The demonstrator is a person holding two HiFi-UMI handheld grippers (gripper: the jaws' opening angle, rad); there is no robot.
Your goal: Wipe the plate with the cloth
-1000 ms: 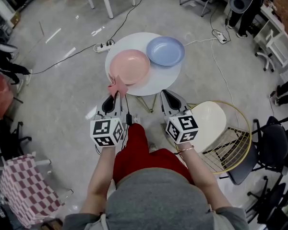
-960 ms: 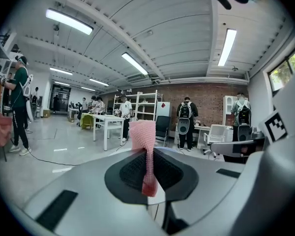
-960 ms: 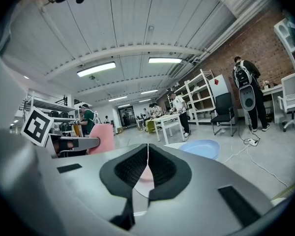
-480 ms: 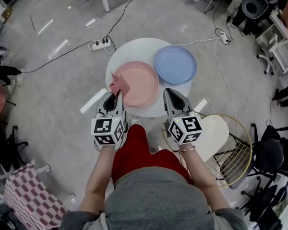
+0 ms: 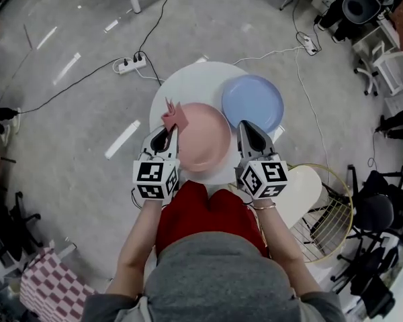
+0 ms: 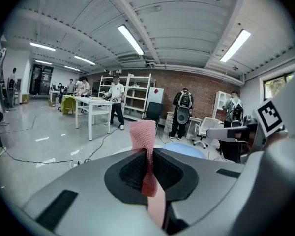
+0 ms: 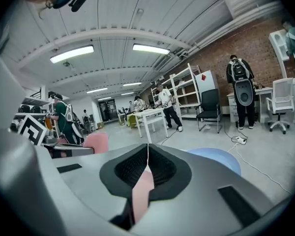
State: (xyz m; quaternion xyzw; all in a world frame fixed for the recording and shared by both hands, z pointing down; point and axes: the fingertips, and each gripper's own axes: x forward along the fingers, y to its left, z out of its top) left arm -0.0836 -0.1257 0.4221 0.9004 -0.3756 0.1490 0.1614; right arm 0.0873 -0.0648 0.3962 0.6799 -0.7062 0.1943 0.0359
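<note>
Jaws of L gripper (image 5: 168,129) are clamped on the cloth (image 5: 173,115), held at pink plate (image 5: 205,139) rim, prob. for wiping; R gripper (image 5: 246,126) jaws are closed, empty.

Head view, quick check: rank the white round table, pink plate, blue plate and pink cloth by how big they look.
1. White round table, clearly the largest.
2. Pink plate and blue plate: nearly alike. The pink one looks slightly bigger, but it is too close to rank.
3. Pink cloth, the smallest by far.
</note>
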